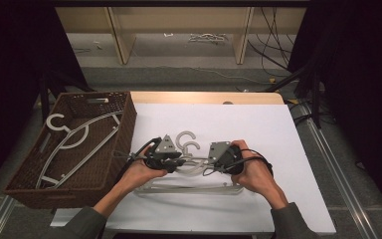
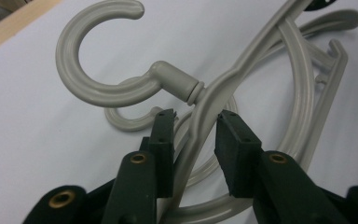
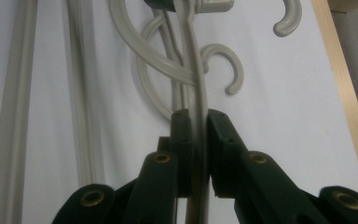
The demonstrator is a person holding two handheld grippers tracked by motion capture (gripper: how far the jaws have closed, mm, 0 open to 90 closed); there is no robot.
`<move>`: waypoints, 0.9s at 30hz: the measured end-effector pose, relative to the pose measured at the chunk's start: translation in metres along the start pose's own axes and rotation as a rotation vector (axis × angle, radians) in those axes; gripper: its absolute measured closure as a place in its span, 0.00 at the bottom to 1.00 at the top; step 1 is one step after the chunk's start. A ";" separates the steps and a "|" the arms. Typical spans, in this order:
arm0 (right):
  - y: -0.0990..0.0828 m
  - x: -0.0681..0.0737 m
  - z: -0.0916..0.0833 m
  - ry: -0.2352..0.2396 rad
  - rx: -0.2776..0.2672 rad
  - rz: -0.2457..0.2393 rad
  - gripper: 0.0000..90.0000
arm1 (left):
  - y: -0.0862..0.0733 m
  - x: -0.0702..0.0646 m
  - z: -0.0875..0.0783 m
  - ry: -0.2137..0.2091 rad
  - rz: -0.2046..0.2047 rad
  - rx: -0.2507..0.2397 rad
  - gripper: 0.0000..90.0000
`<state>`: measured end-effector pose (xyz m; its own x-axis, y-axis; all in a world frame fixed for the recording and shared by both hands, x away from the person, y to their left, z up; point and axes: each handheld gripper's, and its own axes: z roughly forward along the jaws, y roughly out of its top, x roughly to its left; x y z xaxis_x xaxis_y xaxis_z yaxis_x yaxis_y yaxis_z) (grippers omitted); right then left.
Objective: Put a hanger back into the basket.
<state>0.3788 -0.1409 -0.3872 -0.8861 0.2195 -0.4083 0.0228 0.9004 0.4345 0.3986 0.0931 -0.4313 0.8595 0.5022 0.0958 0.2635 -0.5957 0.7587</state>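
I can read no brand, label or writing anywhere on the gear or the hangers. Starting at the left of the high view, a brown wicker basket (image 1: 122, 117) sits at the worktop's (image 1: 278, 149) left edge with grey hangers (image 1: 74, 144) lying in it. Next comes my left hand (image 1: 142, 172), forearm angled in from the bottom, carrying the left claw (image 1: 176, 162) pointed rightward and low over the white sheet. In the left gripper view its jaws straddle the shoulder arm of the top hanger (image 2: 214, 93) just below the hook's neck; one pad looks against the plastic, the other stands a little off, so it is spread rather than pinching. That view also shows a second hook lying under the first.

Right of centre, my right hand (image 1: 253, 172) wraps the right claw (image 1: 206, 162), which faces left toward the other. In the right gripper view its jaws are pressed together on the same hanger's thin arm, pinching it edge-on. The pile of hangers (image 1: 189, 186) rests on the worktop between and below both claws, and the long bottom bars show plainly from above.
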 end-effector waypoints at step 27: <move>0.001 0.000 -0.001 0.005 0.001 -0.001 0.86 | 0.001 -0.004 0.000 0.013 0.186 0.115 0.87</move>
<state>0.3787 -0.1407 -0.3863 -0.8885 0.2165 -0.4047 0.0222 0.9010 0.4332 0.3956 0.0907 -0.4304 0.8924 0.3846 0.2359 0.1501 -0.7462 0.6486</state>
